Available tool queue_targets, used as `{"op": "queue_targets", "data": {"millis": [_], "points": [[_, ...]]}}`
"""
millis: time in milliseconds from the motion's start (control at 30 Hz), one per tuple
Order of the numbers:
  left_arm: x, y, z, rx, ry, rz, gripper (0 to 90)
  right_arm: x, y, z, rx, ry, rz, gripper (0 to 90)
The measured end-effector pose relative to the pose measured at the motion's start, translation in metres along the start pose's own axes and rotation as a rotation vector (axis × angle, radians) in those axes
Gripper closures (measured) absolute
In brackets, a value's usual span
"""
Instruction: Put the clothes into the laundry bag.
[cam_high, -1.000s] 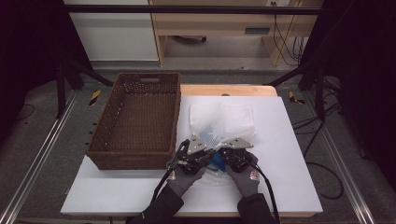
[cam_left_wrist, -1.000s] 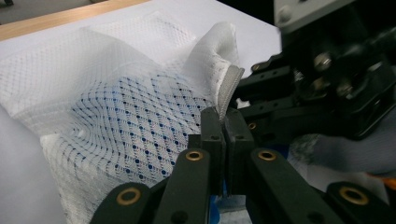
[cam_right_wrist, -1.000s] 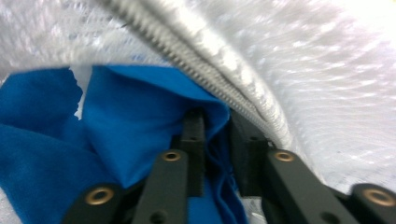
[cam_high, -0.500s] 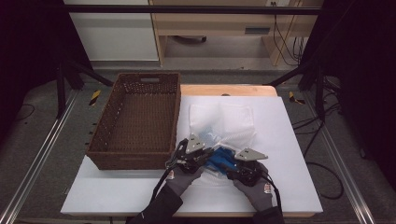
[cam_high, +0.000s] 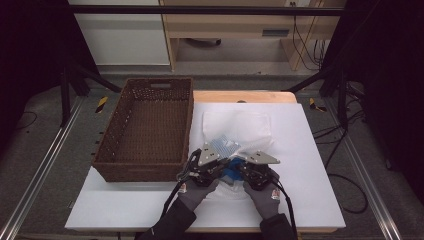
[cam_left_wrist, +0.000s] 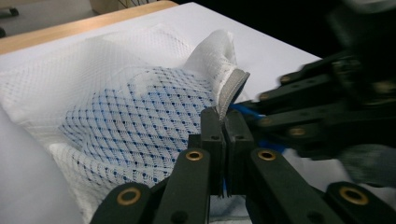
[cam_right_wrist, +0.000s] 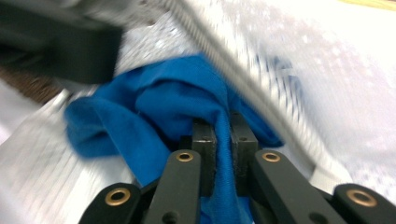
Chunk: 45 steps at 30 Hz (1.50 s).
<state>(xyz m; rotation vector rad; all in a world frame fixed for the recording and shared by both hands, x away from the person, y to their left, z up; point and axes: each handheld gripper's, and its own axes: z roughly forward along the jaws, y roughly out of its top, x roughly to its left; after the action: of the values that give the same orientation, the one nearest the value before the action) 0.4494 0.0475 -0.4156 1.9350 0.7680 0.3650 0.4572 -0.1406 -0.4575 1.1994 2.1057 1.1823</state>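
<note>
A white table top (cam_high: 310, 200) carries everything, with a dark gap and rails on both sides. Its right half and the strip along the near edge lie bare, which leaves room on that side. A brown wicker basket (cam_high: 145, 127) takes the left part, its right wall just beside the work.

A white mesh bag (cam_high: 240, 127) lies flat in the middle, well clear of the far edge and the right edge; its near, open end sits at the grippers. A blue cloth (cam_right_wrist: 154, 107) is partly inside it, showing through the mesh, with a bunch sticking out at the mouth.

The left gripper (cam_left_wrist: 223, 123) is clamped on the bag's grey hemmed rim (cam_left_wrist: 231, 91). The right gripper (cam_right_wrist: 223, 135) has just been closing, and its jaws now pinch a fold of the blue cloth at the bag's mouth, close against the left one.
</note>
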Motion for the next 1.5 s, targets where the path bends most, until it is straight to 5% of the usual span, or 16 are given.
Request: {"op": "queue_targets", "data": {"millis": [133,167,233,333,433,467,667,833,967,1100,1233,1500], "points": [[-0.001,0.000,-0.001,0.004,-0.006,0.005,88.3,-0.004,-0.002,0.019,0.018,-0.061,0.004,80.8],[-0.001,-0.001,0.000,0.008,-0.009,0.002,88.3,-0.008,-0.006,0.030,0.041,-0.127,-0.011,77.7],[0.001,-0.005,0.002,0.019,-0.005,0.001,88.3,-0.010,-0.008,0.036,0.065,-0.160,-0.007,76.2],[0.004,-0.006,0.002,0.028,-0.002,-0.003,88.3,-0.012,-0.008,0.035,0.069,-0.161,-0.006,73.8],[0.008,-0.008,0.001,0.032,0.003,-0.009,88.2,-0.014,-0.007,0.026,0.063,-0.130,0.003,66.9],[0.009,-0.008,0.001,0.034,0.005,-0.008,88.2,-0.015,-0.008,0.014,0.038,-0.084,0.007,62.2],[0.012,-0.007,-0.002,0.029,0.014,-0.012,88.2,-0.007,-0.009,-0.024,-0.059,0.006,-0.025,59.7],[0.013,-0.006,-0.002,0.026,0.016,-0.017,88.3,0.007,-0.006,-0.023,-0.061,0.076,-0.047,57.3],[0.014,-0.006,-0.003,0.020,0.016,-0.020,88.2,0.025,-0.007,0.009,0.023,0.115,-0.090,45.8],[0.014,-0.006,-0.004,0.018,0.012,-0.023,88.2,0.026,-0.013,0.029,0.087,0.085,-0.087,52.0],[0.014,-0.006,-0.003,0.017,0.012,-0.025,88.3,0.022,-0.013,0.034,0.093,0.024,-0.061,80.7],[0.009,-0.005,-0.006,0.009,-0.004,-0.015,88.3,0.006,0.002,0.023,-0.059,-0.026,0.057,85.5]]}}
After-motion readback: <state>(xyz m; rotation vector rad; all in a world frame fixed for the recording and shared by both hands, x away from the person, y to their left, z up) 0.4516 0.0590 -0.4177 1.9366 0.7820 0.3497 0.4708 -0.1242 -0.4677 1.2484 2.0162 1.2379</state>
